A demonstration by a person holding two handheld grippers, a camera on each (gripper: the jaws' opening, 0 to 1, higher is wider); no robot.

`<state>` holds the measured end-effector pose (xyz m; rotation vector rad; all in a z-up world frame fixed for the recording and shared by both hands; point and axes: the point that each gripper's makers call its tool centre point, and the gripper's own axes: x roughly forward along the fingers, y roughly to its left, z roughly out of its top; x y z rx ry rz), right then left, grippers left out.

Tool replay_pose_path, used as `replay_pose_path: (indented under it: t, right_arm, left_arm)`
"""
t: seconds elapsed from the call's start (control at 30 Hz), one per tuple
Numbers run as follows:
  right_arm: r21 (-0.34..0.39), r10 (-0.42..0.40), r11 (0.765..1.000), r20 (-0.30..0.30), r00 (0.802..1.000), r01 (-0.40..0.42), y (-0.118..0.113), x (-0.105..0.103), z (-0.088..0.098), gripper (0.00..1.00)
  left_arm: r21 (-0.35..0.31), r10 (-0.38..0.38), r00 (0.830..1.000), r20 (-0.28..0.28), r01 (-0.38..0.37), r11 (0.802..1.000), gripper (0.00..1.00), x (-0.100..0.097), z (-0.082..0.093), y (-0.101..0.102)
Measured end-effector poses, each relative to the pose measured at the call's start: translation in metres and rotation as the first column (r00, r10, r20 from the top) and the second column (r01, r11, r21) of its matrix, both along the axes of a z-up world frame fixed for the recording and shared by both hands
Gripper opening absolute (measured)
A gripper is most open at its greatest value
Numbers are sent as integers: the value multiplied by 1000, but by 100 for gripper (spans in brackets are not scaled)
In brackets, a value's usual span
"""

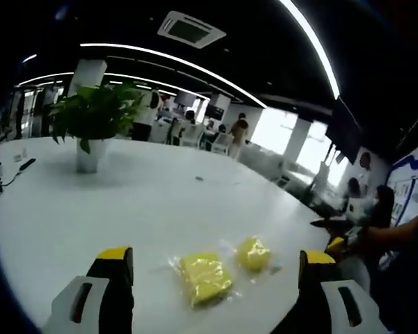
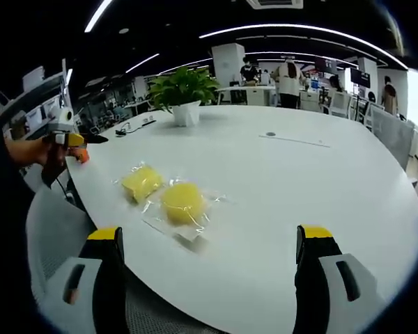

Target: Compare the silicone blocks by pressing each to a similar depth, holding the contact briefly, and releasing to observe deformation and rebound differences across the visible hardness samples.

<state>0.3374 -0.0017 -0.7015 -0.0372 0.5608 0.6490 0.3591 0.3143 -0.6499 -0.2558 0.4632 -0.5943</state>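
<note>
Both grippers' fingers (image 1: 115, 259) wide apart, empty; other gripper (image 2: 68, 141) at right gripper view's left.

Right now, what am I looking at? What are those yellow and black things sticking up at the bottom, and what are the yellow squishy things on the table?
These are two pictures taken at the same moment by little cameras riding on two hand-held grabbers. A person holds one grabber in each hand. The yellow-tipped prongs at the bottom of each picture are that grabber's two jaws.

In the left gripper view, the left gripper has its jaws wide apart, holding nothing. In the right gripper view, the right gripper is also open and holding nothing. At the left edge there, you can see the person's hand holding the other grabber.

On the big white table lie two yellow silicone blocks, each in a clear plastic wrapper: a squarer block and a rounder block. Further back stands a potted plant.
</note>
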Motion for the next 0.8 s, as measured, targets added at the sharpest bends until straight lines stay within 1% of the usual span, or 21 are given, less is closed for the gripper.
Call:
replay_pose_path:
  t: [0.07, 0.2, 0.33, 0.43, 0.5, 0.53, 0.63, 0.73, 0.8]
  right_arm:
    - [2, -5, 1000, -1, 1000, 5, -2, -1, -1, 96]
    - [7, -21, 1000, -3, 1000, 21, -6, -2, 0, 96]
    - [7, -28, 1000, 8, 1000, 28, -8, 1, 3, 96]
    - [12, -35, 999, 14, 999, 35, -9, 2, 4, 96]
    - [13, -39, 999, 15, 999, 38, -10, 1, 5, 96]
    - [14, -39, 999, 15, 999, 39, -10, 1, 5, 96]
    - [16, -43, 999, 13, 999, 43, -9, 0, 5, 96]
    - [19, -45, 999, 17, 999, 45, -10, -1, 7, 96]
    - [21, -49, 999, 18, 999, 49, -11, 0, 8, 96]
  left_arm:
    - [8, -22, 1000, -2, 22, 1000, 100, 3, -1, -12]
    - [-7, -65, 998, -25, 65, 998, 100, 8, -5, -34]
    - [-9, -90, 995, -41, 90, 996, 100, 14, -10, -51]
    - [-13, -116, 992, -55, 115, 993, 100, 19, -13, -67]
    - [-18, -123, 991, -60, 122, 992, 100, 21, -14, -73]
    - [-31, -132, 989, -74, 130, 991, 100, 22, -16, -77]
    - [-45, -130, 988, -86, 126, 991, 100, 27, -21, -82]
    - [-90, -125, 985, -120, 115, 989, 100, 31, -25, -90]
    - [-92, -120, 984, -130, 108, 990, 100, 34, -28, -92]
